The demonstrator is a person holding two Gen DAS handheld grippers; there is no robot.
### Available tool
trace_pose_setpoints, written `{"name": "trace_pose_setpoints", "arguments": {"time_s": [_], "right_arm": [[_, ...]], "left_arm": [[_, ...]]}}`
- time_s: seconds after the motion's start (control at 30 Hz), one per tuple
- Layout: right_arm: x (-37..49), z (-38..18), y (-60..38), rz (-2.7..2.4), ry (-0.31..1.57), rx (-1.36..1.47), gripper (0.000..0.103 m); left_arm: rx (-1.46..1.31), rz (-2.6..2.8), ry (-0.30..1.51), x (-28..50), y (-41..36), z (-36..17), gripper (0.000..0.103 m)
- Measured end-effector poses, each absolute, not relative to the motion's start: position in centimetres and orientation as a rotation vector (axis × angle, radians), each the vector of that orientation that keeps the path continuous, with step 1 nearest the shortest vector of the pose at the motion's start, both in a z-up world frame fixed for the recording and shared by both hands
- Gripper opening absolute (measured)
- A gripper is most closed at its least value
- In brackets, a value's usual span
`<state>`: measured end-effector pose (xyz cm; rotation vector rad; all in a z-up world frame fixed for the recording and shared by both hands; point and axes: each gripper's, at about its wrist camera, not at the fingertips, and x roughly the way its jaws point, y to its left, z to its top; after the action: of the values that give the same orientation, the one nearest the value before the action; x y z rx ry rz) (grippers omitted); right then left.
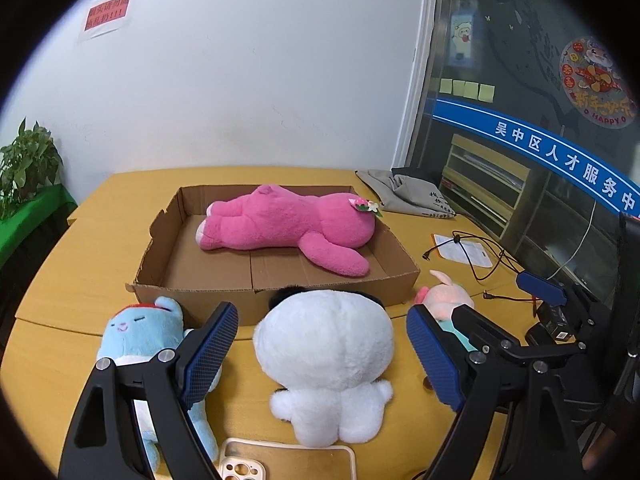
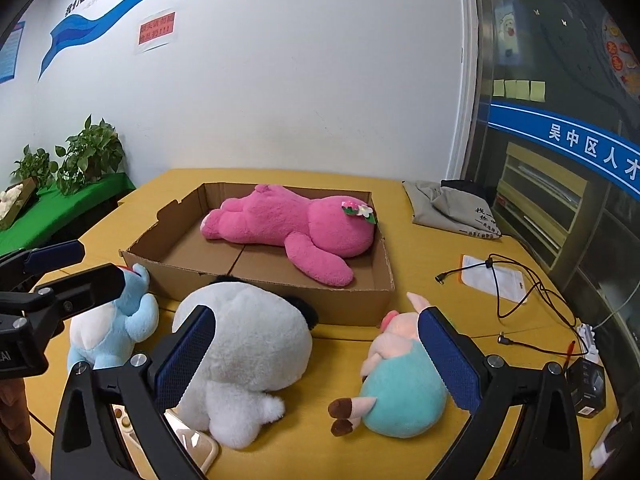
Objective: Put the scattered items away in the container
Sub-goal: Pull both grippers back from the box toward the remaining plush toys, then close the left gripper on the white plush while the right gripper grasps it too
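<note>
Yellow tabletop (image 1: 60,340) bore the cardboard box (image 1: 276,296) holding a pink bear (image 1: 292,228); just before it, I held left gripper (image 1: 320,352) wide around the white plush (image 1: 324,344), right gripper (image 2: 316,360) likewise wide, ready for loading.

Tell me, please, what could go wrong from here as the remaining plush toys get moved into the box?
1. The panda is wider than the open left claw, so a grasp may slip.
2. The phone case touches the panda and could get dragged.
3. The pink bear fills much of the box, so added toys may pile up and spill over its low walls.
</note>
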<state>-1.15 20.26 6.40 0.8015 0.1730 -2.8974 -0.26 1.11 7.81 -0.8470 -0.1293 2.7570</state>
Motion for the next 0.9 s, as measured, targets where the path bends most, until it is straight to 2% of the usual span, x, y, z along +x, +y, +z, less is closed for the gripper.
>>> {"name": "trace_pose_setpoints", "arguments": {"time_s": [0.67,0.9], "right_arm": [[-2.0,5.2,21.1,-2.883,0.170,0.846,0.103],[-2.4,4.5,21.0,-2.859,0.171,0.864,0.103]], "left_arm": [[-0.924,2.696,-0.156,-1.4,1.3,6.0,0.086],[-0.965,2.638,-0.217,-2.9,0.5,5.2,0.086]]}}
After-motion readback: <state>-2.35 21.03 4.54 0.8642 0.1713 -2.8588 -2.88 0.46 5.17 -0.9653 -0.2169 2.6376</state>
